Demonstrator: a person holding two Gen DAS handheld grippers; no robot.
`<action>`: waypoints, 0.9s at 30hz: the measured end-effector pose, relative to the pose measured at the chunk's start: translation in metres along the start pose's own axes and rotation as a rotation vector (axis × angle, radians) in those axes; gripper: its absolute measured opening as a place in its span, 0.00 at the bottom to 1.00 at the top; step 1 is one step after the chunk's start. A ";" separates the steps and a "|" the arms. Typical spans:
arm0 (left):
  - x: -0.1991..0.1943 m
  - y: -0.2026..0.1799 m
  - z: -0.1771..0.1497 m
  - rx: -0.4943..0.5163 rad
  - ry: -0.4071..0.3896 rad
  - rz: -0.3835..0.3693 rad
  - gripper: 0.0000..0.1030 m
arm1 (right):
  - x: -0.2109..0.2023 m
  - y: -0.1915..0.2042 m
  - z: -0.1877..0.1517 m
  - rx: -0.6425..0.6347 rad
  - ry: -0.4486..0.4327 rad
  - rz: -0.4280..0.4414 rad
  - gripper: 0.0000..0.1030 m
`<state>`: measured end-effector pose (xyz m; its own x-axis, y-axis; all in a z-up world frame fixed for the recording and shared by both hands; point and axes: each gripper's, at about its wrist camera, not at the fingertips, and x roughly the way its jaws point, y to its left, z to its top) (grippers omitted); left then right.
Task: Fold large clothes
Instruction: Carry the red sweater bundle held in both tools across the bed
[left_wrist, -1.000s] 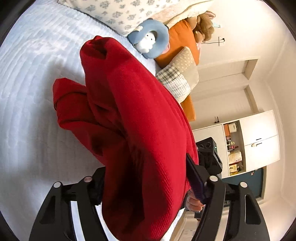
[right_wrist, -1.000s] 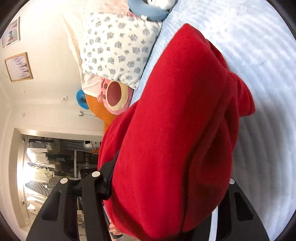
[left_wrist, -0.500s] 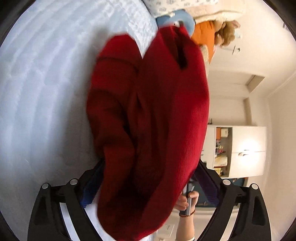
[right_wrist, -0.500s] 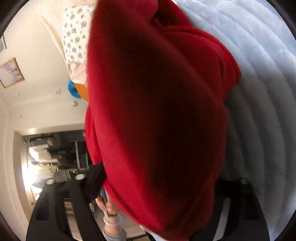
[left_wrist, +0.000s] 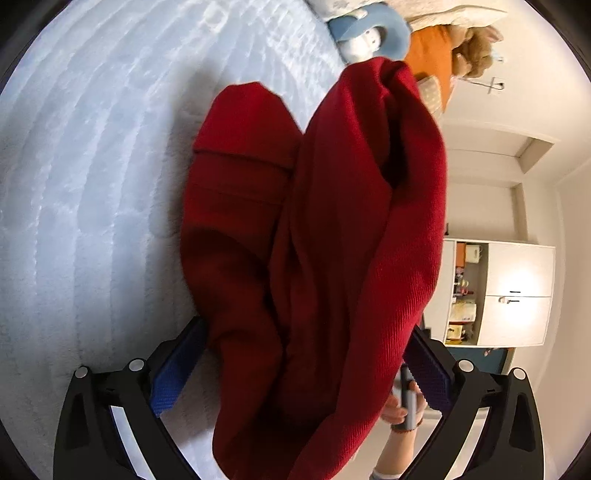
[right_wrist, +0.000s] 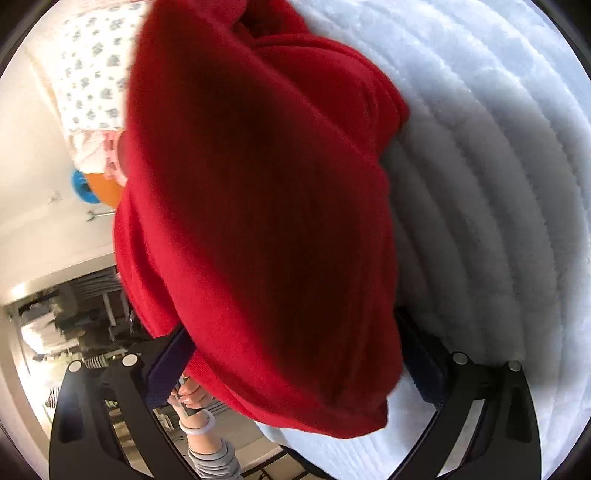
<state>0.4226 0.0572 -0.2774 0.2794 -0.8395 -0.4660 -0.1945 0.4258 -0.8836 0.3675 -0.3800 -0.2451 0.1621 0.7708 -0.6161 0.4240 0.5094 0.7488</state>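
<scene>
red garment (left_wrist: 314, 258) lower on bed (left_wrist: 92, 184), hiding fingertips of both just-widened, spread grippers

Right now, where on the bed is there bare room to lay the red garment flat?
The quilted bedspread is bare beside the red garment, on the side away from the room. Toward the pillows and the blue cushion at the head it is crowded.
</scene>
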 end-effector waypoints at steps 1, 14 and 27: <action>0.000 -0.001 0.002 -0.006 0.001 0.001 0.98 | -0.003 -0.003 0.000 0.033 0.006 -0.006 0.97; 0.011 -0.015 0.002 0.098 -0.151 -0.089 0.87 | 0.011 0.026 0.009 -0.153 -0.092 0.166 0.83; -0.027 -0.112 -0.042 0.317 -0.194 -0.075 0.67 | -0.058 0.065 -0.027 -0.385 -0.214 0.258 0.61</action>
<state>0.3976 0.0180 -0.1639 0.4607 -0.8055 -0.3728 0.1251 0.4747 -0.8712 0.3618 -0.3814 -0.1548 0.4138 0.8153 -0.4051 -0.0066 0.4476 0.8942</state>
